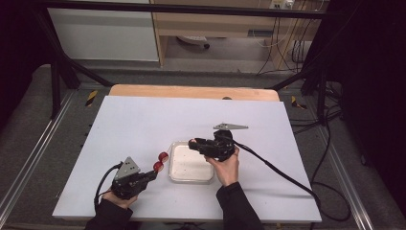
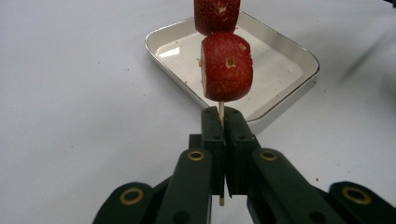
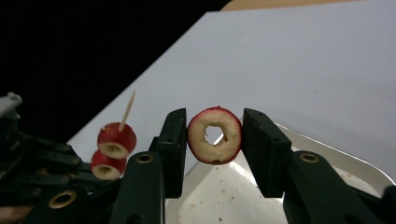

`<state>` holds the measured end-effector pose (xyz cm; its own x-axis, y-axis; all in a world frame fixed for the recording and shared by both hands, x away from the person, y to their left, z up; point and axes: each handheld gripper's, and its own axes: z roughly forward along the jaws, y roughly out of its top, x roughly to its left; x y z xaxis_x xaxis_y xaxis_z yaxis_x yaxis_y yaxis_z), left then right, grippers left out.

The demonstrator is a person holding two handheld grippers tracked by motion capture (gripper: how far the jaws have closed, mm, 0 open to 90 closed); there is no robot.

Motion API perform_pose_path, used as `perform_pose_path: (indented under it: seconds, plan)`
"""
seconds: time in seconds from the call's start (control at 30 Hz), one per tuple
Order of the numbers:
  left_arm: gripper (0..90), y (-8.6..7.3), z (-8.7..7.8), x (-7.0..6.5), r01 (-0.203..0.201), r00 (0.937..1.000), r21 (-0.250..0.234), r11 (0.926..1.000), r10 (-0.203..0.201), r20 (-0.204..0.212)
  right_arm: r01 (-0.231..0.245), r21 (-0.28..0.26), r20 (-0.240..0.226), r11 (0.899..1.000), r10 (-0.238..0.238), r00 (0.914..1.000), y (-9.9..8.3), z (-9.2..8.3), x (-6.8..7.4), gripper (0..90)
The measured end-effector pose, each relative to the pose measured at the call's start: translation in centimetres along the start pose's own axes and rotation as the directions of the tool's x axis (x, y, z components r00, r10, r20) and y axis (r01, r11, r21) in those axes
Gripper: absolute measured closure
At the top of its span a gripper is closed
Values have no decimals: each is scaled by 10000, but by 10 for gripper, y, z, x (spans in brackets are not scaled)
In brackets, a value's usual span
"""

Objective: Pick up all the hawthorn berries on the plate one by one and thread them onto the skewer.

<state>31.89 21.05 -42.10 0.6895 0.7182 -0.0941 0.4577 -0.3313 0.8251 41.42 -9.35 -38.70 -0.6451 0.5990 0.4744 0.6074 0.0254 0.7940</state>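
No readable text, labels, brands, numbers or signs anywhere.

The white table top (image 1: 143,124) lies bare from 9 round to 1 o'clock of the shallow tray (image 1: 191,178), so a hand could sweep there freely. At the tray's 8 o'clock the left gripper (image 1: 152,175) holds a skewer (image 1: 161,161) with two red fruit rings, barring that corner. The right gripper (image 1: 192,143), with a fruit ring (image 3: 215,135) between its jaws, hangs over the tray's 12 o'clock rim; its cable (image 1: 282,172) crosses the table toward 4 o'clock
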Motion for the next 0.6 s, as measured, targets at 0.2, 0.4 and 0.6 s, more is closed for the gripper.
perform_pose_path:
  seconds: [0.2,0.4,0.6]
  plan:
    - [882,1,5,-5,298,9995,45,9995,-298,-82,-600,-1496,-309,9869,560,9980,-11,2,5,616]
    - [882,2,9,-10,579,9982,-70,9983,-580,-126,-1031,-2824,-548,9537,913,9943,-15,6,11,616]
    - [882,5,13,-17,959,9951,-262,9950,-964,-204,-1612,-3651,-866,9169,1389,9865,-17,10,12,617]
